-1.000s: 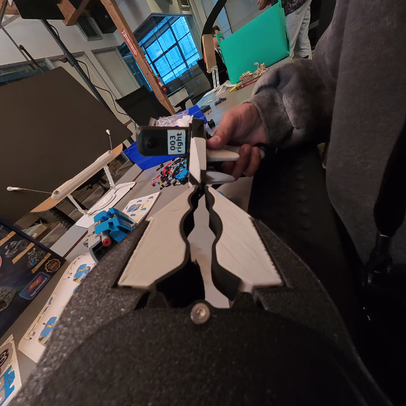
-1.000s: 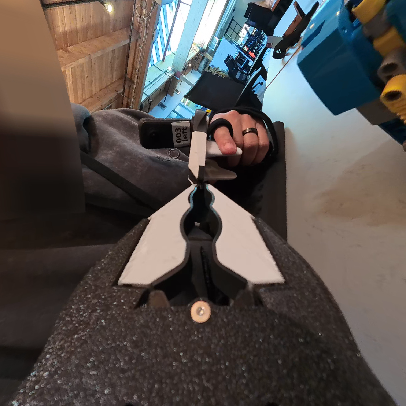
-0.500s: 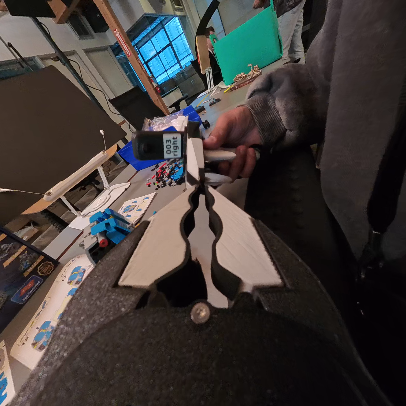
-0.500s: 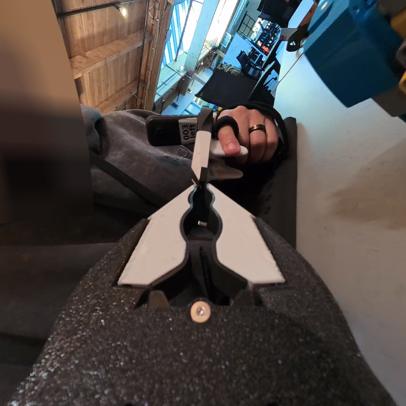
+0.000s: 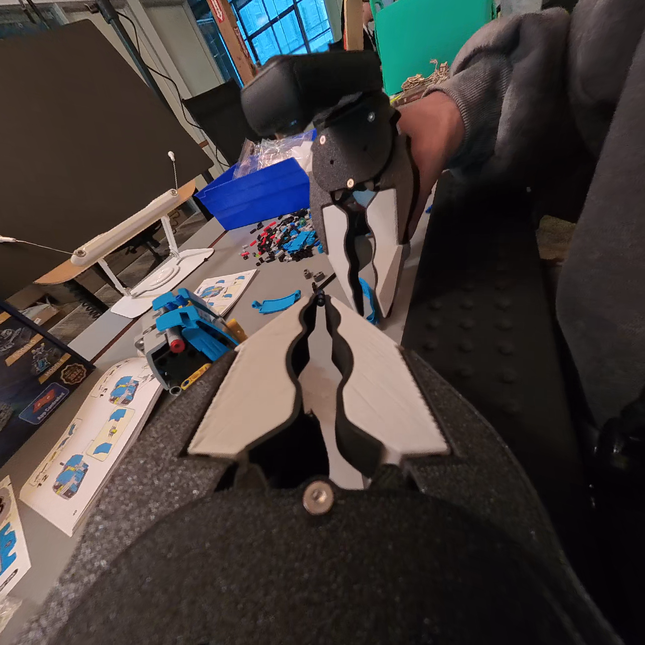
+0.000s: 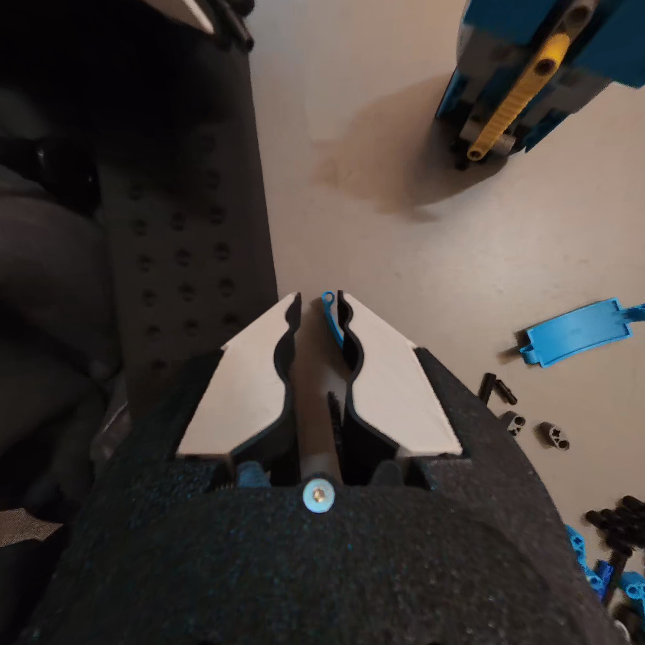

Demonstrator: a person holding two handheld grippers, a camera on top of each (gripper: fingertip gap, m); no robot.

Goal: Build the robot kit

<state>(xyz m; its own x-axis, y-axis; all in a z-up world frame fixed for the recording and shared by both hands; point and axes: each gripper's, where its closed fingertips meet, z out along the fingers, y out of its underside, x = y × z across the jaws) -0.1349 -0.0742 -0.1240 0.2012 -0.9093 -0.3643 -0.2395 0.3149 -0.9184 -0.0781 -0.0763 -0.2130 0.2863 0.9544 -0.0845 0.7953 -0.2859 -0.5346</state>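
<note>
My right gripper (image 6: 318,296) points down at the table and is open by a narrow gap. A thin blue curved piece (image 6: 331,323) stands edge-on between its fingers, against the right one. The left wrist view shows this gripper (image 5: 368,309) with its tips on the table around that blue piece (image 5: 365,301). My left gripper (image 5: 319,302) is shut and hovers just short of it, with a small black pin (image 5: 320,295) right at its tips. I cannot tell whether the pin is held. A blue model vehicle (image 5: 188,335) sits to the left and also shows in the right wrist view (image 6: 544,69).
A second blue curved panel (image 6: 576,335) and small grey connectors (image 6: 555,434) lie nearby. A pile of small parts (image 5: 282,241) lies before a blue bin (image 5: 258,192). There are also instruction booklets (image 5: 97,436), a white stand (image 5: 160,275) and a black dimpled mat (image 5: 471,314). The gap from one gripper's tips to the other's is roughly 11 cm.
The grippers were tip to tip in the air. The right one has swung down to the table and opened around the blue curved piece. The left one stayed shut and dipped lower.
</note>
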